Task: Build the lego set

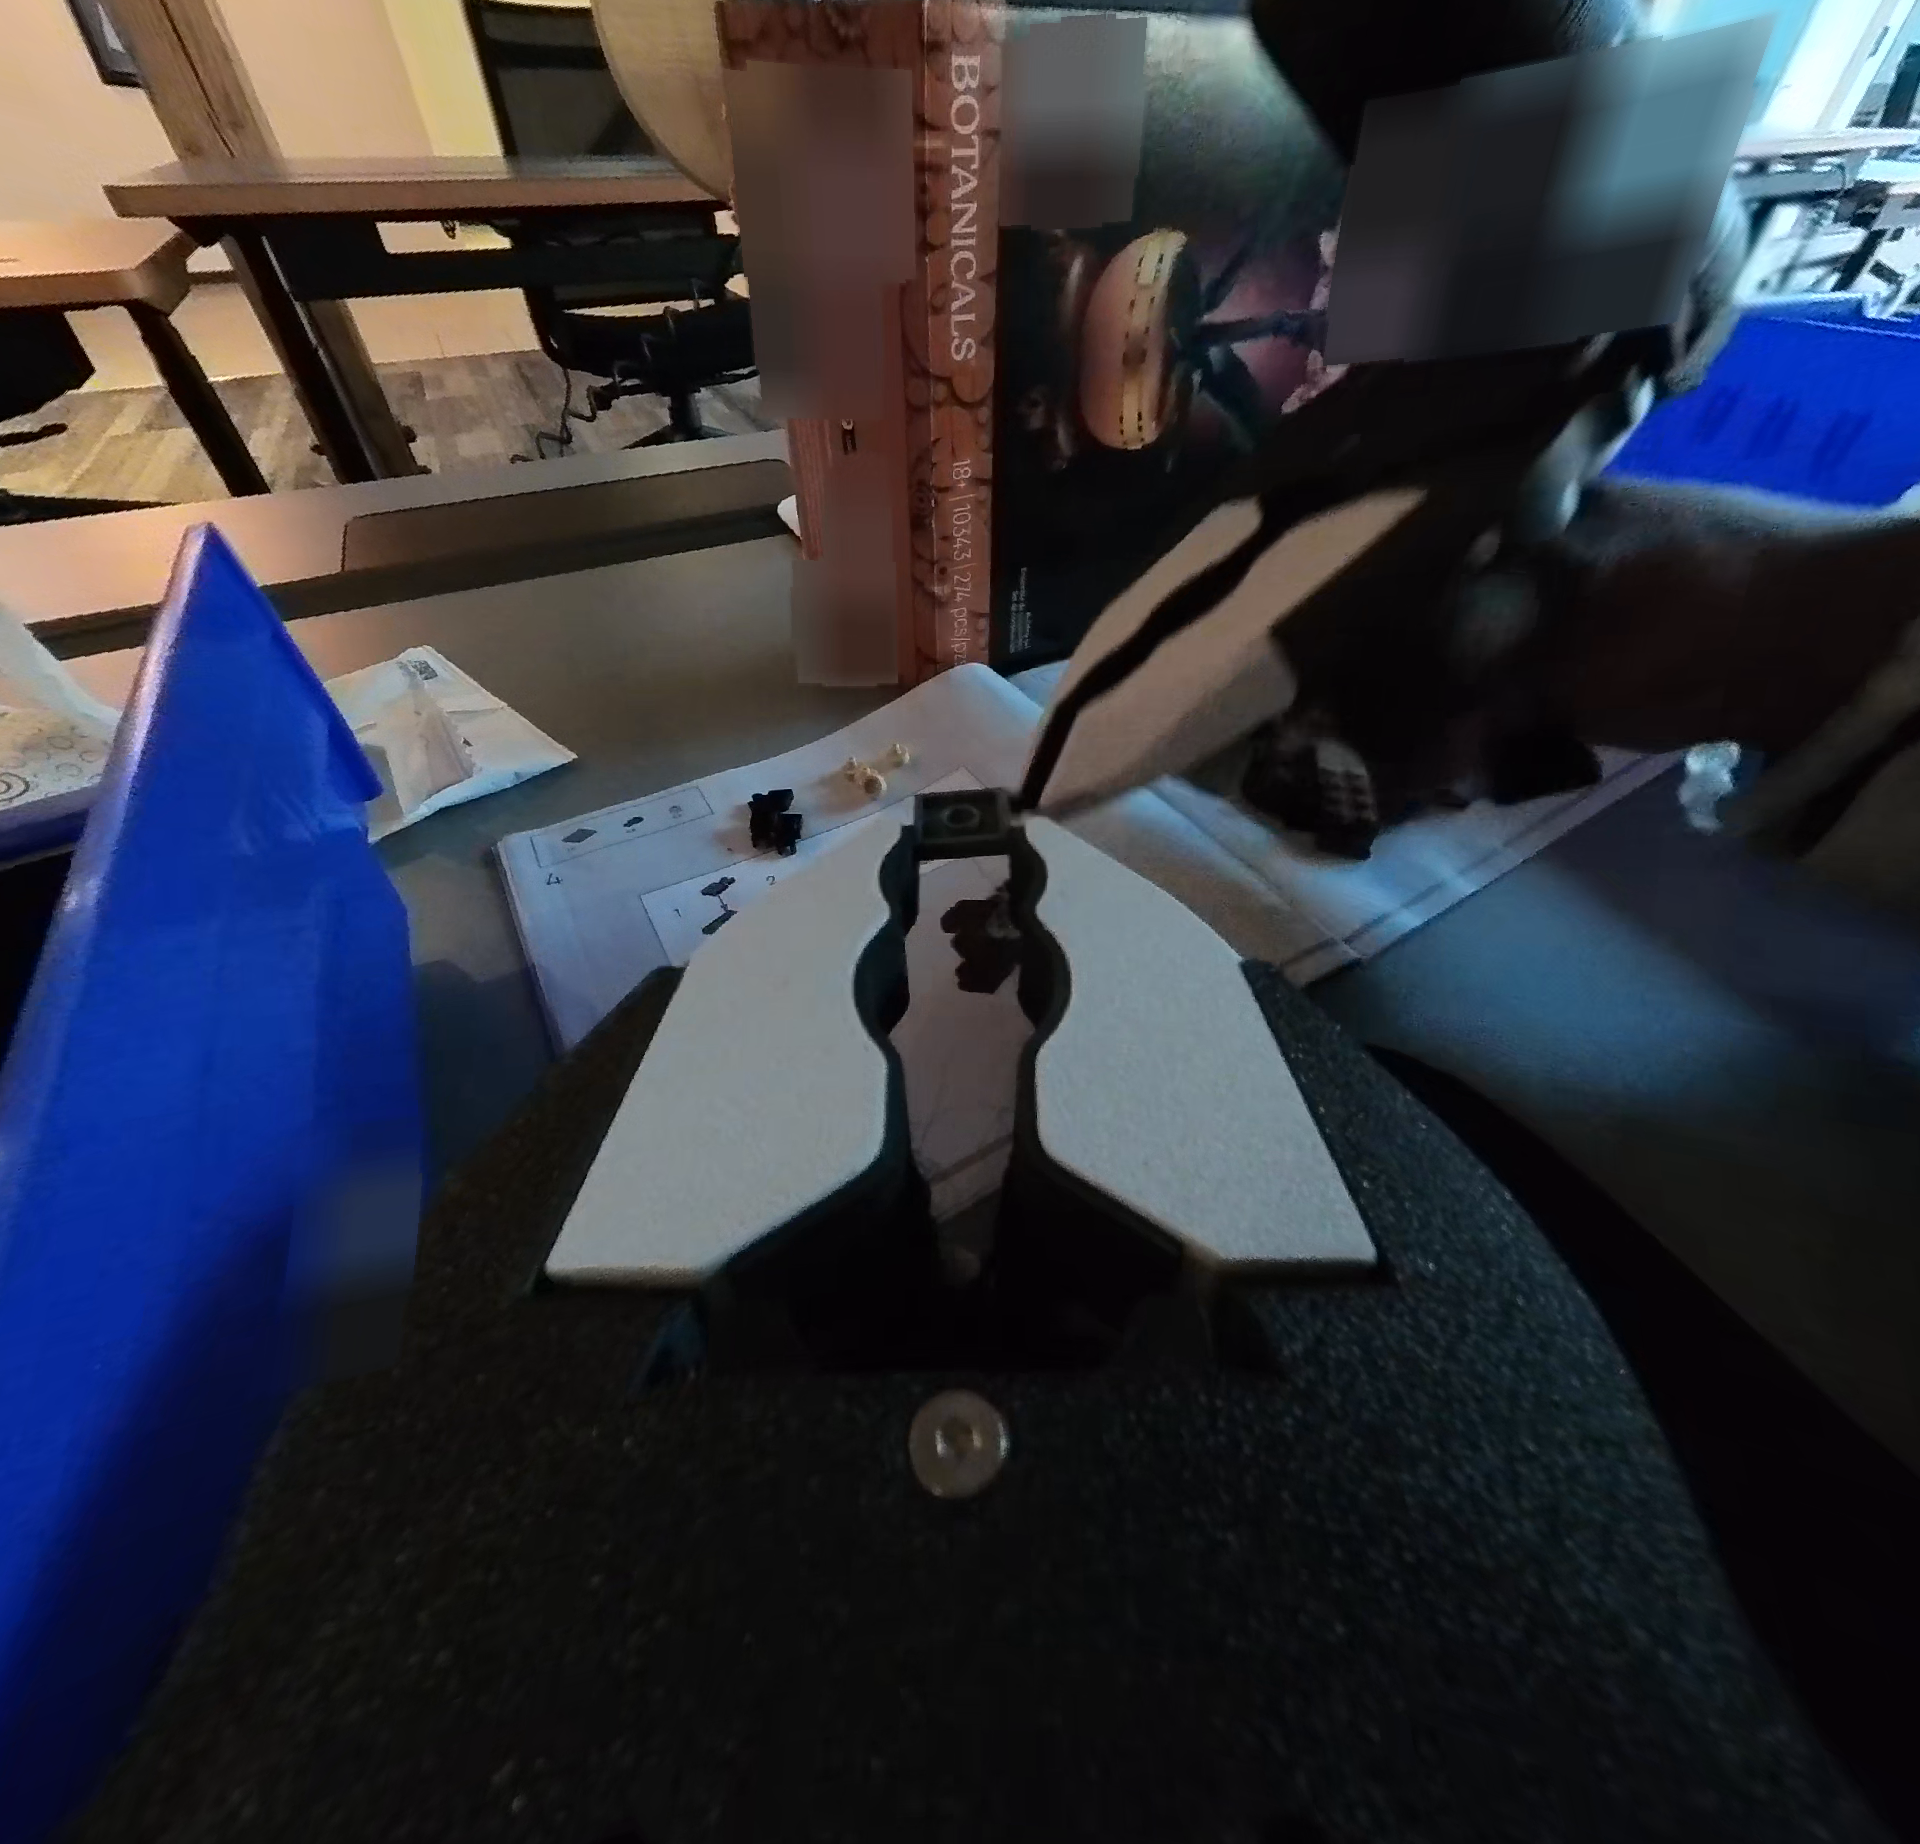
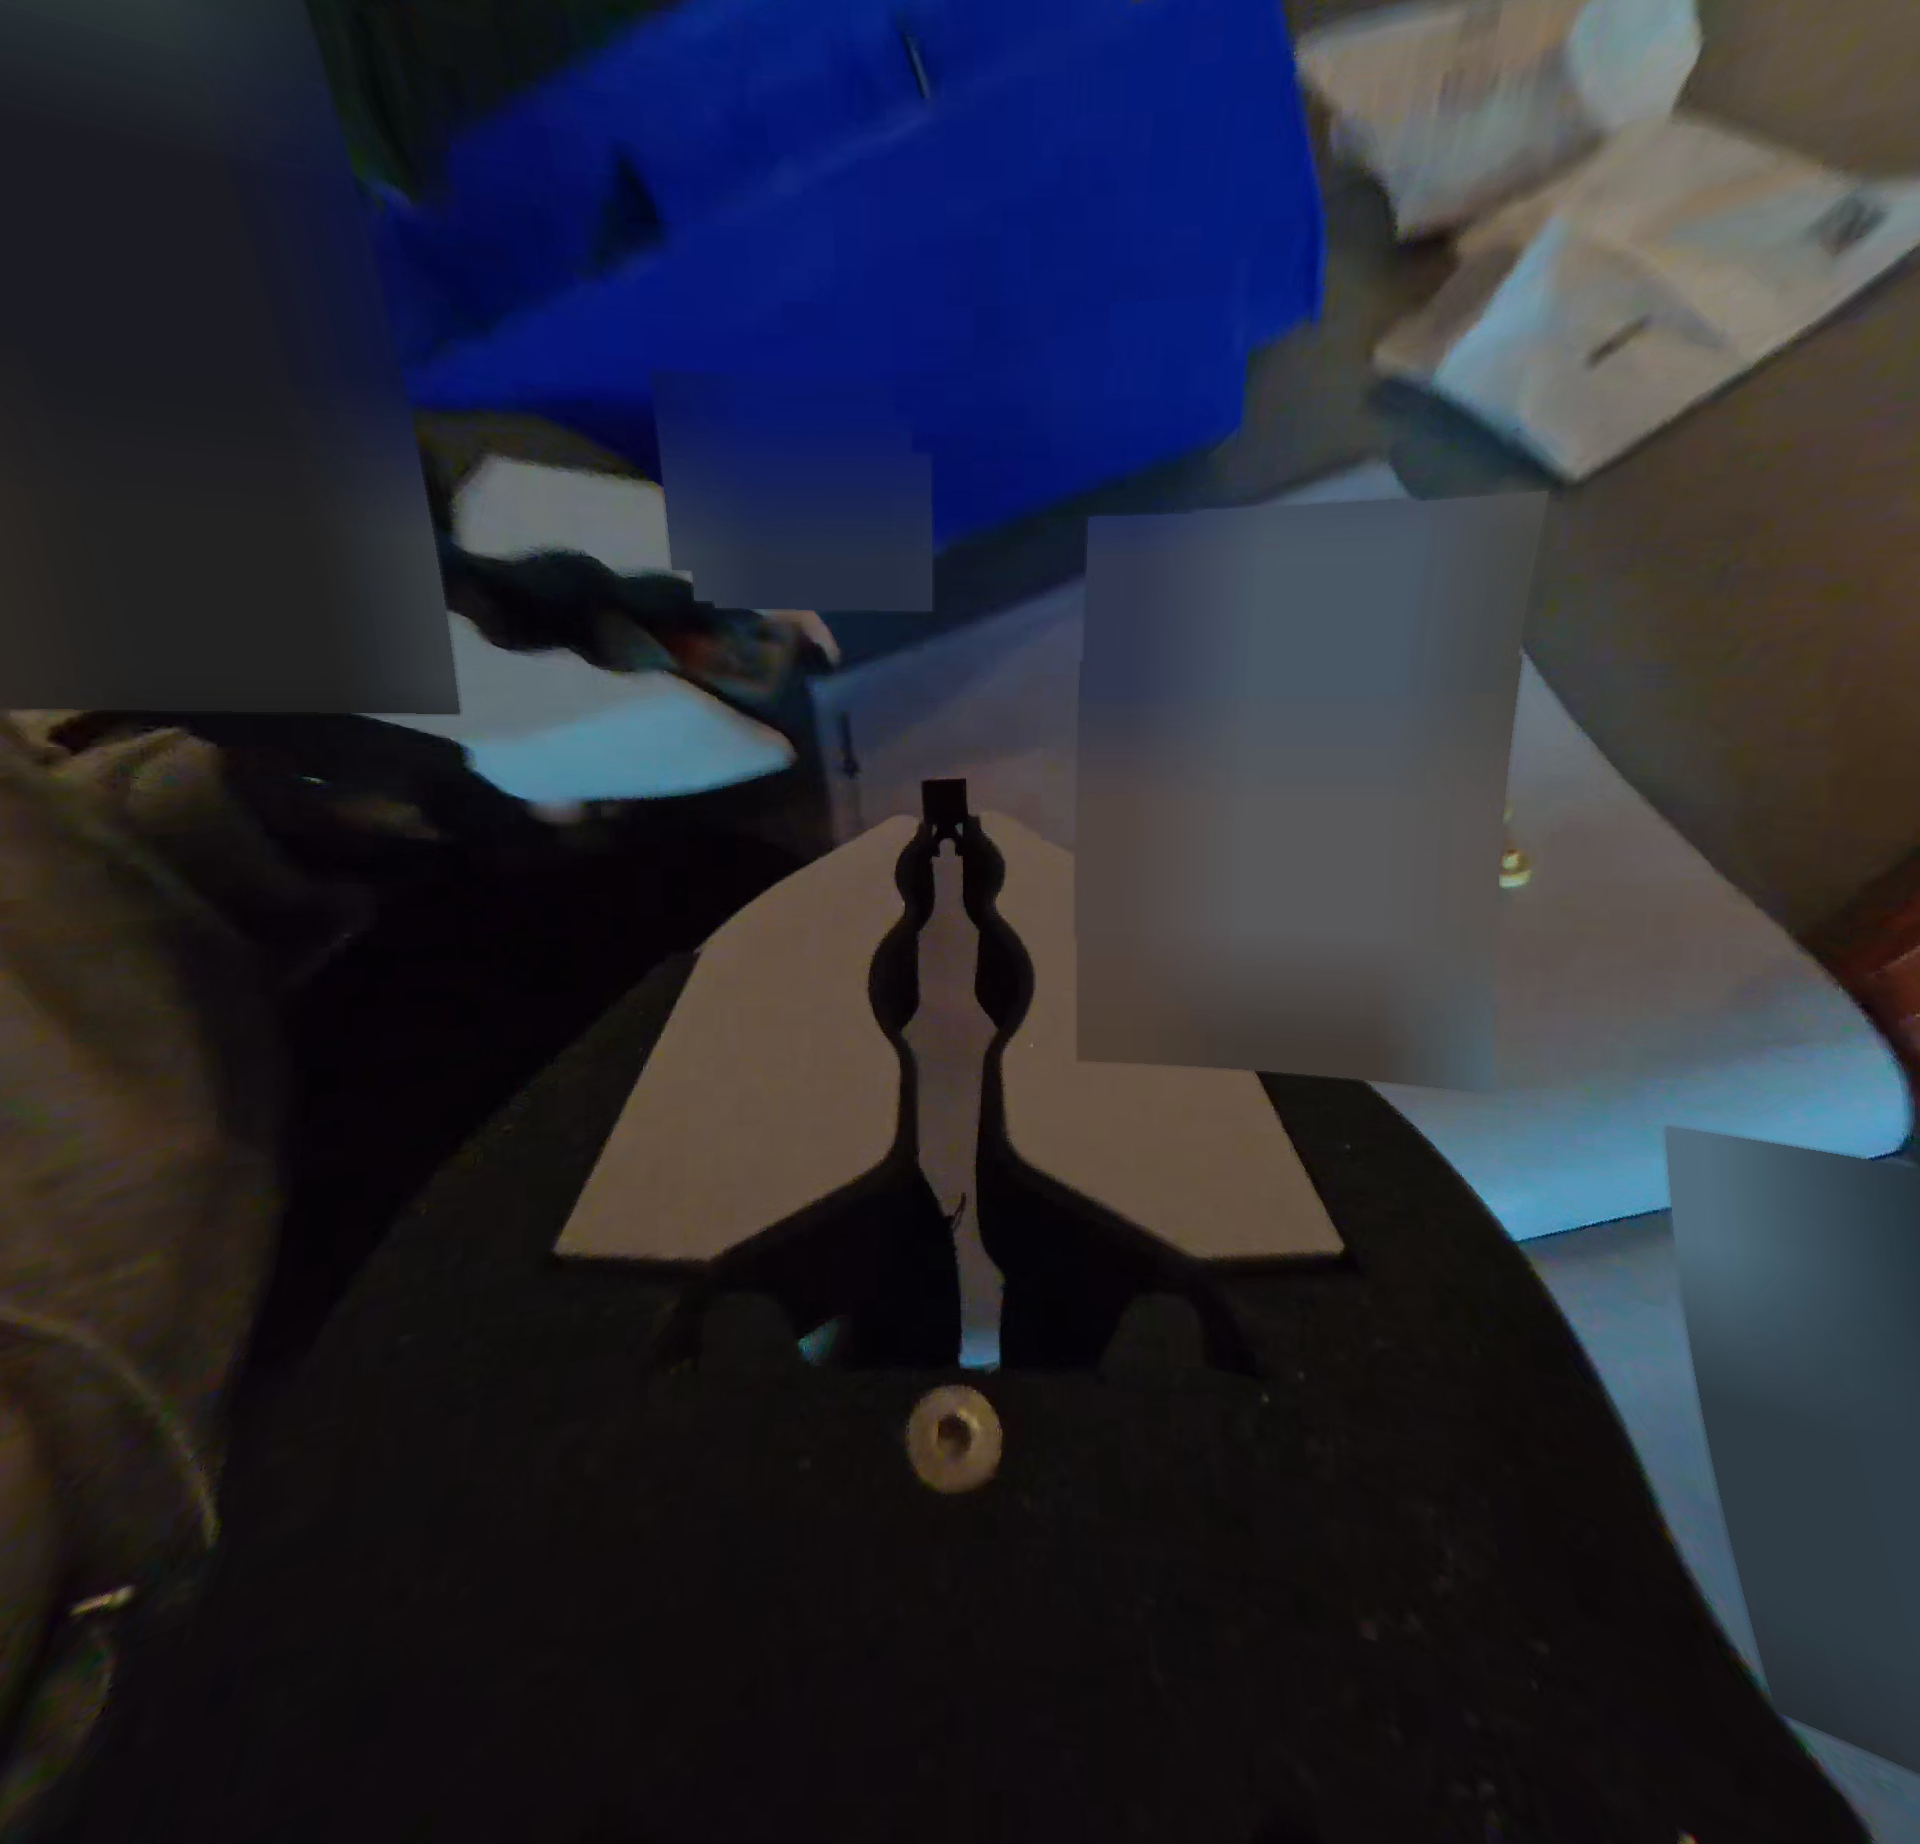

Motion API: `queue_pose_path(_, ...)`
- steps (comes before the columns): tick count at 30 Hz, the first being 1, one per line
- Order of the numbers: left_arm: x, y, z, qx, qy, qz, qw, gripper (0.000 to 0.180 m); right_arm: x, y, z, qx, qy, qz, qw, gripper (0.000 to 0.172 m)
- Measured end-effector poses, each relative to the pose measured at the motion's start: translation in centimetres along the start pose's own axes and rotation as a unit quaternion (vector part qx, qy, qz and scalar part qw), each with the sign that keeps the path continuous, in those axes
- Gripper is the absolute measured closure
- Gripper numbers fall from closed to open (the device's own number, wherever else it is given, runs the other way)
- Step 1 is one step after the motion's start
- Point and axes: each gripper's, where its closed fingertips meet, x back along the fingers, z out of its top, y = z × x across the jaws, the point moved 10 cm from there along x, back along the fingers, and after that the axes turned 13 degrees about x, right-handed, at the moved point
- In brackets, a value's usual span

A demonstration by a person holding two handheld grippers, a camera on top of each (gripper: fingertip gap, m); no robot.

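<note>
My left gripper (image 1: 961, 838) is shut on a dark grey square plate (image 1: 961, 818), held flat by its two sides above the open instruction booklet (image 1: 623, 859). My right gripper (image 2: 943, 838) is shut on a small black piece (image 2: 943, 800) that sticks out past its fingertips. In the left wrist view the right gripper (image 1: 1039, 799) comes down from the upper right, and its tip meets the right edge of the plate. A person's hand (image 1: 1662, 631) holds it.
On the booklet lie a cluster of black pieces (image 1: 774, 820), a few cream pieces (image 1: 868, 771) and a dark studded assembly (image 1: 1320, 786). A tall product box (image 1: 956, 340) stands behind. A blue bin (image 1: 208, 963) is at the left, with a white paper bag (image 1: 447, 724) beside it. My two grippers' fingertips are within a few centimetres of each other.
</note>
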Motion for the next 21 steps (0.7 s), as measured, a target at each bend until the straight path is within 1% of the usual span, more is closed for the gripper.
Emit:
queue_pose_path(5, 0.2, 0.6, -0.1, -0.03, 0.005, -0.037, 0.999, 0.164, 1.6, -1.3, 1.9, 0.044, 0.036, 0.027, 0.998, 0.169)
queue_pose_path(8, 0.3, 1.3, 0.0, -0.045, 0.017, -0.084, 0.995, 0.164, 2.2, -1.8, 2.5, 0.066, 0.049, 0.057, 0.995, 0.168)
queue_pose_path(11, 0.2, 2.2, 0.2, -0.056, 0.013, -0.144, 0.988, 0.164, 3.0, -2.5, 2.8, 0.13, 0.021, 0.079, 0.988, 0.169)
queue_pose_path(14, 0.0, 2.5, -0.1, -0.047, -0.01, -0.196, 0.979, 0.164, 3.9, -2.9, 3.1, 0.177, -0.005, 0.098, 0.979, 0.169)
queue_pose_path(17, 0.0, 2.5, -0.1, -0.051, -0.016, -0.214, 0.975, 0.164, 4.3, -3.0, 3.2, 0.195, -0.018, 0.116, 0.974, 0.169)
queue_pose_path(21, -0.1, 2.6, -0.2, -0.048, -0.034, -0.242, 0.969, 0.164, 3.7, -3.2, 2.8, 0.202, -0.031, 0.139, 0.969, 0.169)
